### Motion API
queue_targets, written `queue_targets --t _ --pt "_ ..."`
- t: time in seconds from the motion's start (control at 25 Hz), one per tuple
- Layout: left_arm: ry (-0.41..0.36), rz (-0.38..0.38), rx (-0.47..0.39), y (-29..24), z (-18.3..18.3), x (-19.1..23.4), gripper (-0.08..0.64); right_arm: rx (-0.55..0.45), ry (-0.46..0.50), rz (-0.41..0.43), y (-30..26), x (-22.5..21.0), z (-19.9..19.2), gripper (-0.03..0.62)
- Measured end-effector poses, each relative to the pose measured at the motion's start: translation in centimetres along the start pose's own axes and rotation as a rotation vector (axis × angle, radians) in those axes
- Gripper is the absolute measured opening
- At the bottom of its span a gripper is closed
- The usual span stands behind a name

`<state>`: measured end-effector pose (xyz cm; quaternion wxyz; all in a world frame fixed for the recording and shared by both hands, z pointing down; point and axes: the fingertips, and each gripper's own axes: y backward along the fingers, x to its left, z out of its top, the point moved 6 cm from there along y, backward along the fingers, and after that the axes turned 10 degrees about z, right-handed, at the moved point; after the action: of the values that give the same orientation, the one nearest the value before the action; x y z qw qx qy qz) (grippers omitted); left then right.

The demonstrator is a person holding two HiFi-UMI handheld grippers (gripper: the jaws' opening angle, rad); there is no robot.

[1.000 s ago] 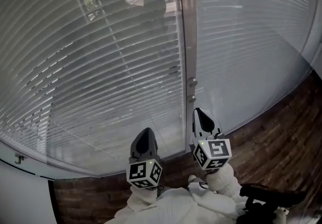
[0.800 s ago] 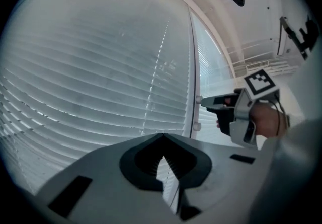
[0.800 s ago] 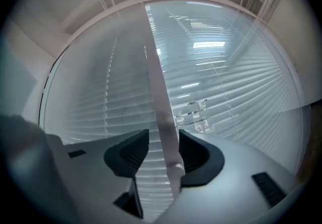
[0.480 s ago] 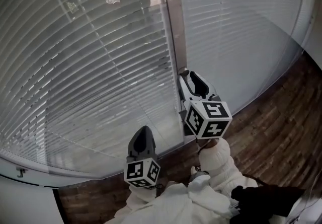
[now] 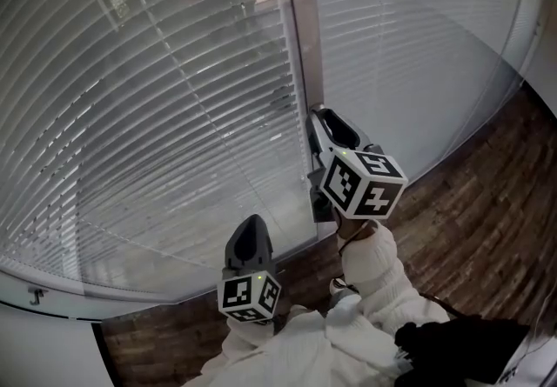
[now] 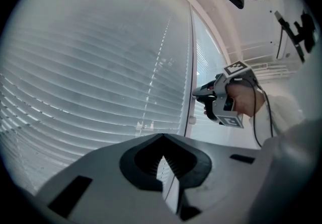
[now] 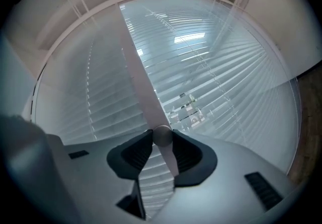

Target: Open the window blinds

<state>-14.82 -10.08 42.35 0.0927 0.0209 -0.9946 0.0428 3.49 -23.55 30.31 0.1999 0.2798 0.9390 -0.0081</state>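
The right gripper (image 5: 320, 123) is up against the post (image 5: 300, 29) in the middle of the window. Its jaws have just been closing, and now a small round knob (image 7: 162, 136) sits between them. Both pads look like they touch the knob, one on each side, so it seems to have a hold on it. The jaws are partly open because the knob fills the gap.

The left gripper (image 5: 249, 229) is lower down and nearer the person. Its jaws are almost together, with only a thin slit between them, and it holds nothing.

The blinds (image 5: 157, 116) hang down over the glass on both sides of the post. The slats lie nearly flat shut, so only a little of the outside shows through near the top. The brown floor (image 5: 487, 203) is below.

I think the knob turns the slats, so turning it comes next. The knob is small, round and smooth, so it could slip out if the squeeze is too weak. Turning it the wrong way would shut the slats tighter. Pushing in hard could bump the glass.
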Motion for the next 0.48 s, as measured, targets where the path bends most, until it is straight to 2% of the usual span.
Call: queue_targets --t 0.08,0.2,0.48 --pt "0.003 0.004 -0.003 0.3 0.0 0.2 -0.002 0.042 0.094 -0.002 0.0 0.1 0.1 0.133" --pt "-0.006 0.01 -0.011 0.6 0.0 0.6 -0.001 0.124 0.321 -0.018 -0.1 0.4 0.2 0.132" --pt "-0.003 0.038 -0.017 0.6 0.2 2.2 -0.002 0.302 0.998 -0.096 -0.3 2.0 -0.1 0.132"
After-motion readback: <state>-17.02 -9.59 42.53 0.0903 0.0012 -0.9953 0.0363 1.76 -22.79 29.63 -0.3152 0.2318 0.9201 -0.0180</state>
